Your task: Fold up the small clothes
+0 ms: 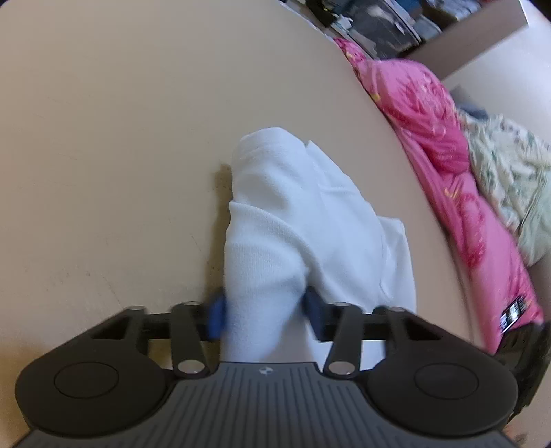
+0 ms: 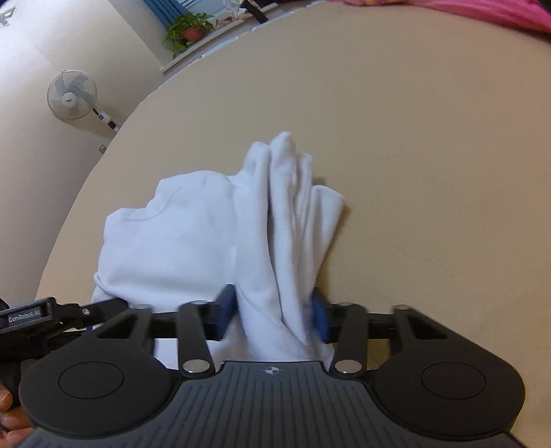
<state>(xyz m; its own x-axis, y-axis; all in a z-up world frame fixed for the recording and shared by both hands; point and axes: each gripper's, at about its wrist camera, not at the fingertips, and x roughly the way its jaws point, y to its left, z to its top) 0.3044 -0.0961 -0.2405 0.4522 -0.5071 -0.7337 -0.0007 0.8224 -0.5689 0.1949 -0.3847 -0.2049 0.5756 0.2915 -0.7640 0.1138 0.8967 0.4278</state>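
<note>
A small white garment (image 1: 303, 220) lies bunched on the beige table (image 1: 120, 138). My left gripper (image 1: 265, 313) is shut on one end of it, the cloth pinched between the blue pads (image 1: 215, 318). In the right wrist view the same white garment (image 2: 206, 237) rises in folds from the table (image 2: 430, 172). My right gripper (image 2: 273, 315) is shut on a bunched part of it between its blue pads (image 2: 225, 310). The other gripper's black body (image 2: 31, 320) shows at the left edge, close beside the cloth.
A pink quilt (image 1: 440, 151) and a pale patterned cloth (image 1: 509, 172) lie past the table's right edge. A standing fan (image 2: 72, 96) and a potted plant (image 2: 187, 29) stand beyond the table's far left edge. A hand (image 2: 8, 410) holds the grip.
</note>
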